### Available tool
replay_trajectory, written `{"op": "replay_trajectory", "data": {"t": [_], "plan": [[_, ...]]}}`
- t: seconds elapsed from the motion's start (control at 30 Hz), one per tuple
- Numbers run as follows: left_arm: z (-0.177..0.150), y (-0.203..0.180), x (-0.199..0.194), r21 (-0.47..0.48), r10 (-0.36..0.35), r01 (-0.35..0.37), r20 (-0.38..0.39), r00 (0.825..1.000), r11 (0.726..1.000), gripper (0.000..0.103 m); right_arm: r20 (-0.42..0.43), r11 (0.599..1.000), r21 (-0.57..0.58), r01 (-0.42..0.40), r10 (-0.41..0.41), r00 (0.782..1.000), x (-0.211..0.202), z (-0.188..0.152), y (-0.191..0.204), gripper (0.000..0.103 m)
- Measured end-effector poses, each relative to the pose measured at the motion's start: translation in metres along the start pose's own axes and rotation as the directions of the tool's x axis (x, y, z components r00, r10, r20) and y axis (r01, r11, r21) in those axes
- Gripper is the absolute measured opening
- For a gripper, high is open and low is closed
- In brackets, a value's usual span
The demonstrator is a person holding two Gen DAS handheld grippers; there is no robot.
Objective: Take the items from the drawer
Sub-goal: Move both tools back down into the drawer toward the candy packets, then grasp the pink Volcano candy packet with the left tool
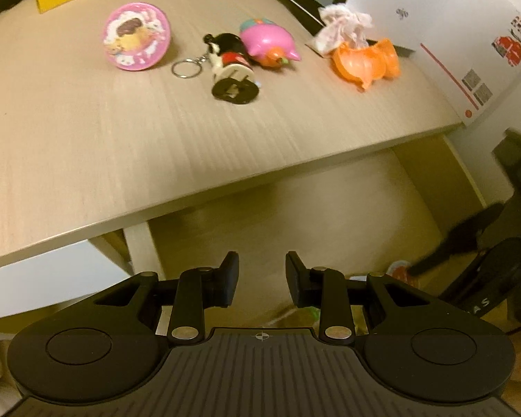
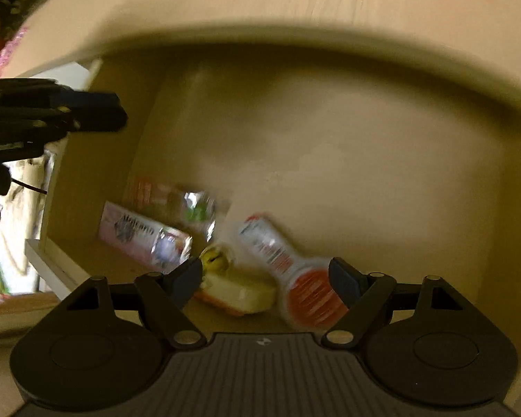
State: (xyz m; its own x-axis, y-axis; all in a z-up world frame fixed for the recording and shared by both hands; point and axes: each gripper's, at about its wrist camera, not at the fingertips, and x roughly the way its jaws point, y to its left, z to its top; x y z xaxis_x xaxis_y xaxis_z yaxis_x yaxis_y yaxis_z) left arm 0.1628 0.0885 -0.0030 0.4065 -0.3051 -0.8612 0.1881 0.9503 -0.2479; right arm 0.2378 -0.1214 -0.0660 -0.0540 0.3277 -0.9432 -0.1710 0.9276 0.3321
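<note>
Two zones: pale wood-grain desk top (image 1: 87,132) carries pulled-out toys near its far edge, so the open drawer (image 2: 330,132) below is partly emptied. White box (image 1: 451,34) sits at the far right corner. Right gripper (image 2: 265,278), fingers wide apart, straddles a red-capped white tube (image 2: 288,267) on the drawer floor, likely next. Left gripper (image 1: 262,278) is parted, empty.

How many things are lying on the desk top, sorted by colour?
Pink: 2, the round pink picture tin and the pink plastic pig toy
Orange: 1, the orange plastic shell
Black and white: 1, the black-and-white figure keychain
Pale pink-white: 1, the crumpled tissue
Total: 5
</note>
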Motion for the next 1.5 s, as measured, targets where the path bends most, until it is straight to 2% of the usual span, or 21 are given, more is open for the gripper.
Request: {"op": "replay_trajectory", "data": {"t": [0.07, 0.13, 0.2, 0.23, 0.27, 0.3, 0.4, 0.5, 0.6, 0.7, 0.73, 0.8, 0.83, 0.93, 1.07, 1.1, 1.3, 1.37, 1.5], "plan": [[-0.003, 0.000, -0.001, -0.010, -0.017, 0.017, 0.007, 1.000, 1.000, 0.032, -0.070, 0.998, 0.059, -0.017, 0.021, 0.997, 0.009, 0.000, -0.003, 0.079], [-0.005, -0.006, 0.003, 0.012, -0.039, 0.039, -0.031, 0.999, 0.999, 0.032, -0.135, 0.995, 0.102, -0.014, 0.027, 0.990, 0.019, -0.001, -0.005, 0.078], [-0.007, -0.016, 0.011, 0.075, -0.066, 0.075, -0.117, 0.991, 0.994, 0.032, -0.176, 0.989, 0.148, -0.020, 0.046, 0.983, 0.029, 0.001, -0.009, 0.069], [-0.009, -0.021, 0.014, 0.102, -0.076, 0.093, -0.160, 0.984, 0.990, 0.032, -0.187, 0.985, 0.170, -0.037, 0.069, 0.980, 0.031, 0.003, -0.010, 0.069], [-0.010, -0.025, 0.017, 0.121, -0.085, 0.111, -0.201, 0.976, 0.986, 0.032, -0.187, 0.979, 0.190, -0.067, 0.103, 0.977, 0.033, 0.006, -0.011, 0.056], [-0.012, -0.028, 0.021, 0.127, -0.095, 0.128, -0.240, 0.966, 0.984, 0.031, -0.181, 0.975, 0.207, -0.081, 0.120, 0.976, 0.033, 0.009, -0.011, 0.054], [-0.016, -0.031, 0.030, 0.105, -0.127, 0.168, -0.319, 0.939, 0.980, 0.030, -0.118, 0.975, 0.198, -0.098, 0.123, 0.985, 0.028, 0.021, -0.010, 0.053], [-0.019, -0.032, 0.042, 0.084, -0.129, 0.173, -0.379, 0.916, 0.981, 0.028, -0.001, 0.988, 0.154, -0.012, 0.012, 1.000, 0.016, 0.034, -0.012, 0.052], [-0.021, -0.032, 0.054, 0.065, -0.134, 0.179, -0.434, 0.891, 0.982, 0.026, 0.117, 0.987, 0.143, 0.072, -0.089, 0.989, 0.001, 0.038, -0.022, 0.053], [-0.024, -0.031, 0.067, 0.024, -0.162, 0.197, -0.480, 0.862, 0.980, 0.025, 0.173, 0.989, 0.134, 0.067, -0.090, 0.981, -0.012, 0.029, -0.029, 0.053], [-0.025, -0.031, 0.071, 0.017, -0.160, 0.193, -0.488, 0.858, 0.981, 0.025, 0.180, 0.988, 0.140, 0.060, -0.085, 0.980, -0.015, 0.025, -0.031, 0.053], [-0.024, -0.031, 0.077, 0.006, -0.163, 0.190, -0.481, 0.862, 0.982, 0.013, 0.196, 0.985, 0.164, 0.050, -0.082, 0.977, -0.019, 0.016, -0.037, 0.053], [-0.022, -0.032, 0.079, 0.002, -0.166, 0.190, -0.473, 0.865, 0.982, 0.013, 0.205, 0.983, 0.177, 0.048, -0.084, 0.975, -0.020, 0.013, -0.040, 0.053], [-0.013, -0.037, 0.081, 0.034, -0.142, 0.171, -0.415, 0.899, 0.985, 0.008, 0.218, 0.978, 0.205, 0.029, -0.074, 0.973, -0.028, 0.000, -0.047, 0.053], [0.004, -0.042, 0.080, 0.068, -0.057, 0.081, -0.305, 0.951, 0.994, 0.008, 0.164, 0.979, 0.198, 0.055, -0.089, 0.982, -0.023, -0.012, -0.041, 0.053], [0.009, -0.042, 0.082, 0.061, -0.046, 0.066, -0.289, 0.956, 0.996, 0.011, 0.155, 0.981, 0.183, 0.068, -0.097, 0.983, -0.021, -0.014, -0.037, 0.054], [0.018, -0.032, 0.070, 0.033, -0.048, 0.058, -0.249, 0.967, 0.998, 0.014, 0.114, 0.993, 0.039, 0.115, -0.119, 0.986, -0.012, -0.014, 0.003, 0.061], [0.017, -0.031, 0.069, 0.023, -0.048, 0.055, -0.243, 0.969, 0.998, 0.014, 0.087, 0.992, 0.036, 0.124, -0.127, 0.988, -0.005, -0.014, 0.012, 0.063], [0.008, -0.035, 0.062, 0.033, -0.055, 0.066, -0.254, 0.965, 0.997, 0.014, 0.015, 0.995, 0.033, 0.096, -0.096, 0.995, 0.005, -0.011, 0.001, 0.063]]}}
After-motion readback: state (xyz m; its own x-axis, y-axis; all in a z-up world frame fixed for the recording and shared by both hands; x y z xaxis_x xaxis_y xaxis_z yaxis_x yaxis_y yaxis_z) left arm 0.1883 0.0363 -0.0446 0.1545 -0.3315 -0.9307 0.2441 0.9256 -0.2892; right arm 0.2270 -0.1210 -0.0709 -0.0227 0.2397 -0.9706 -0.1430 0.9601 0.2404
